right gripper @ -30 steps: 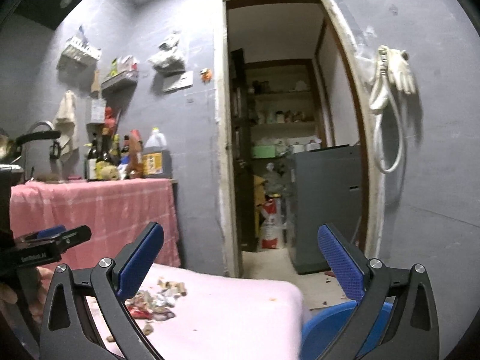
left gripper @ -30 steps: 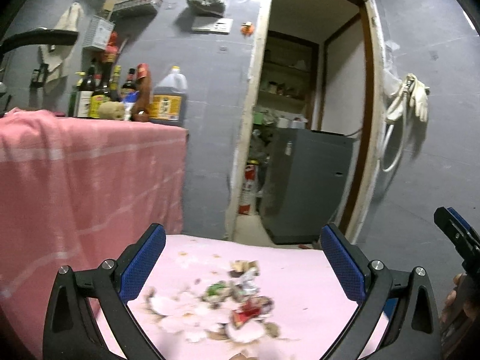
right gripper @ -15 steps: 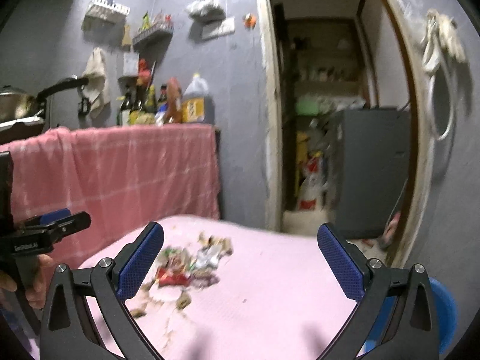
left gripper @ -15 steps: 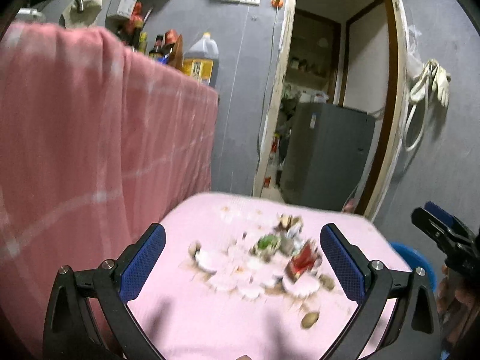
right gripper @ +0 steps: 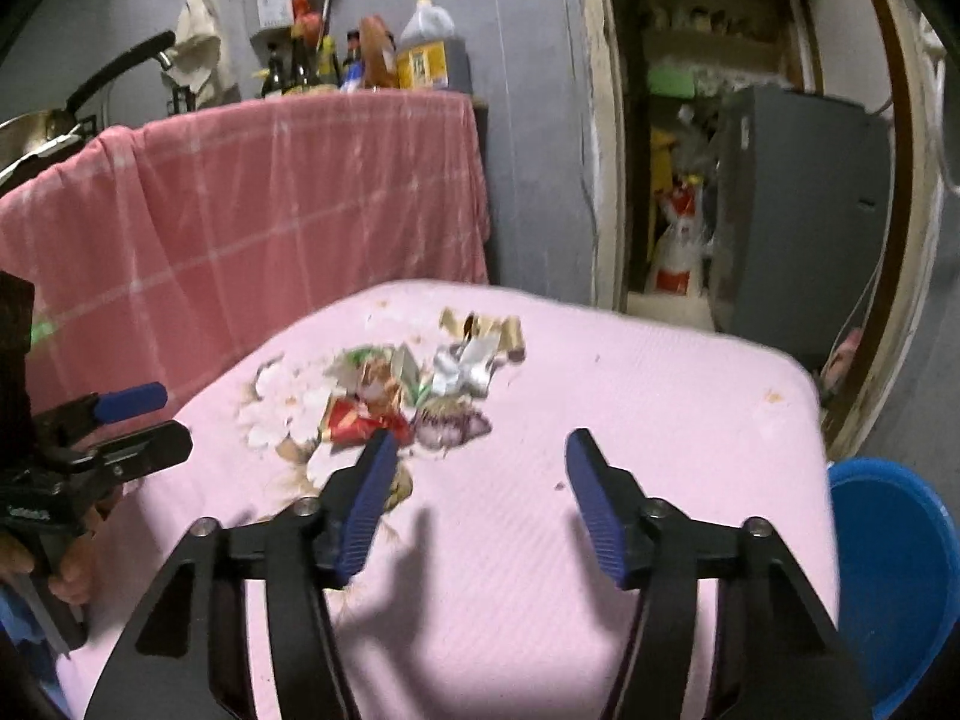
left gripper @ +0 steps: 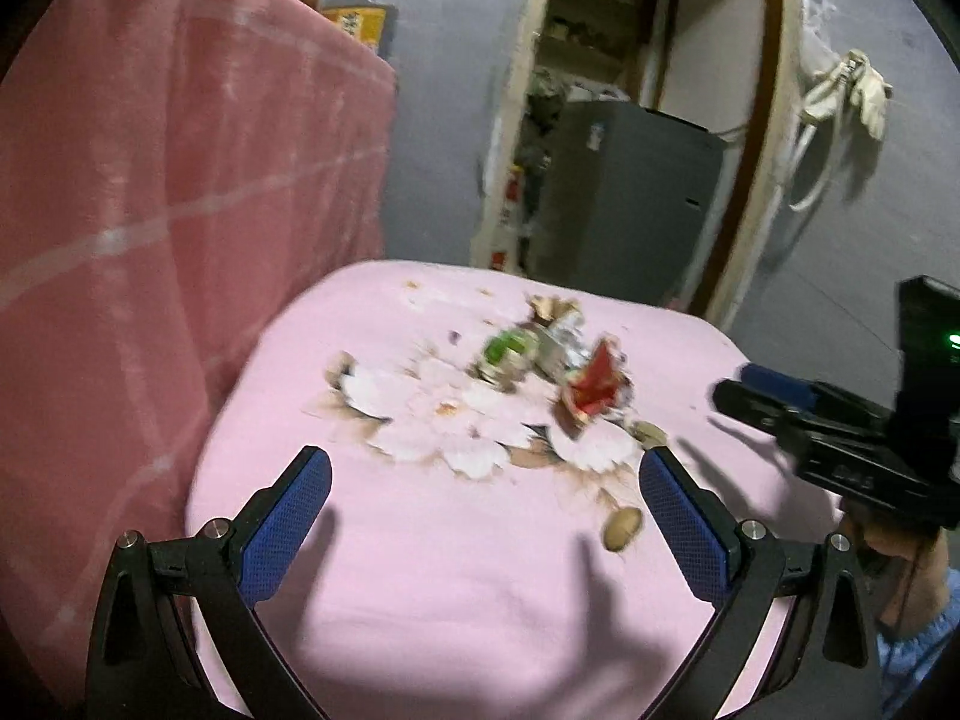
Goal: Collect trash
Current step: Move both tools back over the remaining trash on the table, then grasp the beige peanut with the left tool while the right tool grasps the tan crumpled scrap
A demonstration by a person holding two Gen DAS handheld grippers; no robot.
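Hovering over a trash pile (left gripper: 516, 396) on the pink-clothed table (left gripper: 456, 588), both grippers above it.

Trash is a loose, blurred heap toward the table's far side: pale shell-like flakes, a crumpled red wrapper (right gripper: 360, 420), a green scrap (left gripper: 501, 351), silvery foil (right gripper: 468, 363), brown bits; one small tan piece (left gripper: 622, 530) lies apart, nearer. Left gripper (left gripper: 486, 480) jaws spread wide, nothing between them, over bare cloth short of the heap. Right gripper (right gripper: 480, 474) jaws closing, part-way in, nothing between them; its left finger tip sits against the red wrapper's edge in view, contact unclear. Blue basin (right gripper: 894, 570) beside the table's right edge; its visible inside looks bare.
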